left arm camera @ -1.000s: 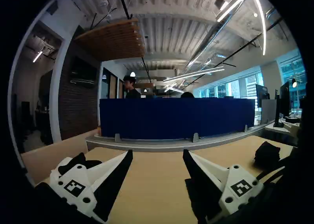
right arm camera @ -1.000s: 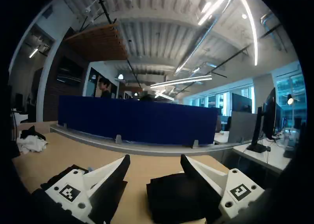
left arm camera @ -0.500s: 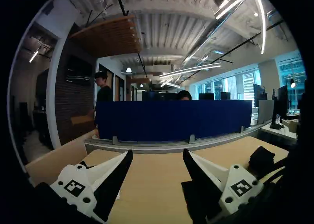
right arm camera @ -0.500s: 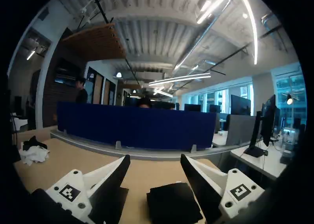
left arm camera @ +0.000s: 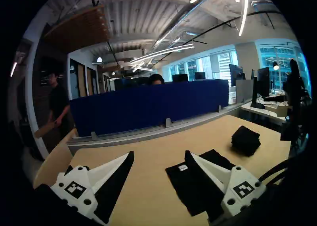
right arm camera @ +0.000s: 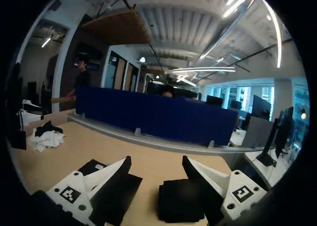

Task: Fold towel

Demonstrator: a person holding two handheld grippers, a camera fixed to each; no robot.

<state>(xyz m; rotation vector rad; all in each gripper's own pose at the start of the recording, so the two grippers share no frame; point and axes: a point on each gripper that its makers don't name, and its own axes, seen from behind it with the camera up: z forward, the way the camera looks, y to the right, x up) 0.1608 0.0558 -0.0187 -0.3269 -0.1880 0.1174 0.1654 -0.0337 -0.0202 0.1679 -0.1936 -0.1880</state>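
— Pale wooden tabletop [left arm camera: 150, 194] right under me, closest thing in shot. Just over it hangs my left gripper [left arm camera: 158, 152], fingers spread wide with nothing between them.

— And the towel?

— One black towel [left arm camera: 188, 186] lies flat on the wood, partly beneath the right-hand finger in the left gripper view, with a small white tag [left arm camera: 182, 167] facing up. Whether that finger touches the cloth, I cannot tell.

— Right side?

— My right gripper [right arm camera: 156, 158] is spread apart too, gripping nothing. In the right gripper view, flat black cloth shows under one finger, and a folded black bundle [right arm camera: 178, 198] sits on the table partly under the other.

— Anything farther out?

— Yes, moving back: a heap of white and dark cloth [right arm camera: 46, 137] lies near the table's left edge, well apart from the black pieces. Past the table's far edge a blue partition [left arm camera: 150, 107] runs across, with a head just showing above it. At its left end stands a person [left arm camera: 57, 105]. Beyond that, monitors [left arm camera: 261, 81] stand on desks by the windows, and strip lights run along the ceiling.
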